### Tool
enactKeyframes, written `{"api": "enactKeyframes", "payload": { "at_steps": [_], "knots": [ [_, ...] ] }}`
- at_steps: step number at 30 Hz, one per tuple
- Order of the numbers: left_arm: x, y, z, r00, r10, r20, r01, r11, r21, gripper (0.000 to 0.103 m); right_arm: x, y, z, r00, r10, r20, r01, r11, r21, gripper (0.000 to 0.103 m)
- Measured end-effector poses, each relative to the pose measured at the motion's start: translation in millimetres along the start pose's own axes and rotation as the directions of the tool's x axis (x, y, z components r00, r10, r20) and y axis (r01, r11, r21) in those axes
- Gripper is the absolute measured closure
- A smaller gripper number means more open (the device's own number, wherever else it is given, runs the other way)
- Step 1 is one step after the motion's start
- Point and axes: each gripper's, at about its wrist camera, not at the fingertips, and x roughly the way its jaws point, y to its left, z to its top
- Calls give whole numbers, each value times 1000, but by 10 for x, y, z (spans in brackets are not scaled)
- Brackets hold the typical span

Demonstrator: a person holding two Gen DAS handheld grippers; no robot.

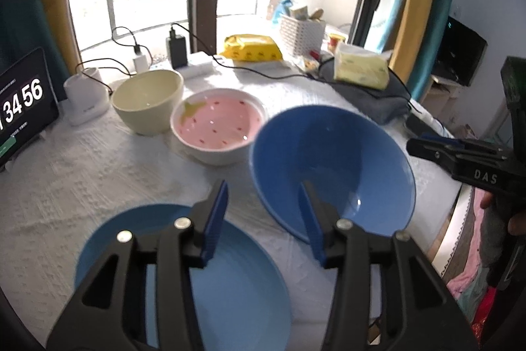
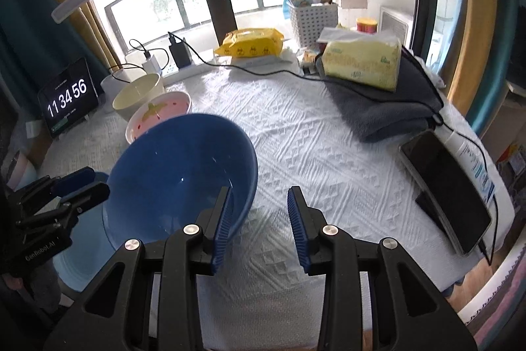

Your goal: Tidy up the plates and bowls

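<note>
A large blue bowl is sitting tilted on a white textured tablecloth, and it is serving as the landmark here; nothing is showing inside it. The left gripper is hovering with its blue-padded fingers spread apart, the right-hand finger reaching over the blue bowl's near rim and the other outside it, not clamping. Just left of the blue bowl and nearer the camera, a flat blue plate is lying bare under that gripper. Behind the blue bowl, a pink bowl with red specks is standing, holding no contents, and beyond it a cream bowl is sitting, also holding nothing visible. The right gripper is hanging on the blue bowl's right with fingers apart, gripping nothing, its left finger overlapping the rim.
</note>
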Motion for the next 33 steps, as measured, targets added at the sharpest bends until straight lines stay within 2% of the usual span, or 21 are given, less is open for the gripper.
{"api": "enactKeyframes", "payload": {
  "at_steps": [21,33],
  "knots": [
    [-266,394,386,993,51,111,-43,996,-75,55,-100,263,401,997,25,77,-19,997,-75,67],
    [-309,646,591,985,90,149,-72,990,-120,55,-32,459,663,991,73,111,-61,992,-110,67]
  ]
}}
